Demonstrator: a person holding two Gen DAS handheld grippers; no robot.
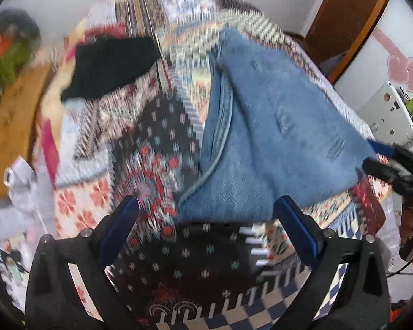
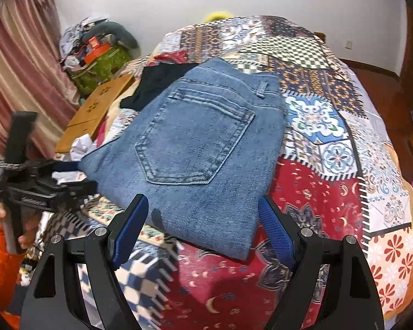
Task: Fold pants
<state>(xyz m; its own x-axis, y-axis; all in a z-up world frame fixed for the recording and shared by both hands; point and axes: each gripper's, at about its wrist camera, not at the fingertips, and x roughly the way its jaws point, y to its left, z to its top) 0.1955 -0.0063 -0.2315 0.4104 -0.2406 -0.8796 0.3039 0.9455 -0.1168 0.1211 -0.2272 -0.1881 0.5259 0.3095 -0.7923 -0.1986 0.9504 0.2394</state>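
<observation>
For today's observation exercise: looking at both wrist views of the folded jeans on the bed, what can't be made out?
- Folded blue denim jeans: the layers underneath, hidden by the top layer, both views.
- Patchwork bedspread pattern: motion-blurred, left wrist view.
- Black garment: mostly covered by the jeans, right wrist view.
- Left gripper: fingertips hidden behind the jeans' edge, right wrist view.

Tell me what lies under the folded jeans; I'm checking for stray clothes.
The folded jeans lie on the patchwork bedspread; their far corner overlaps a black garment. Anything beneath the denim's middle is covered.
</observation>
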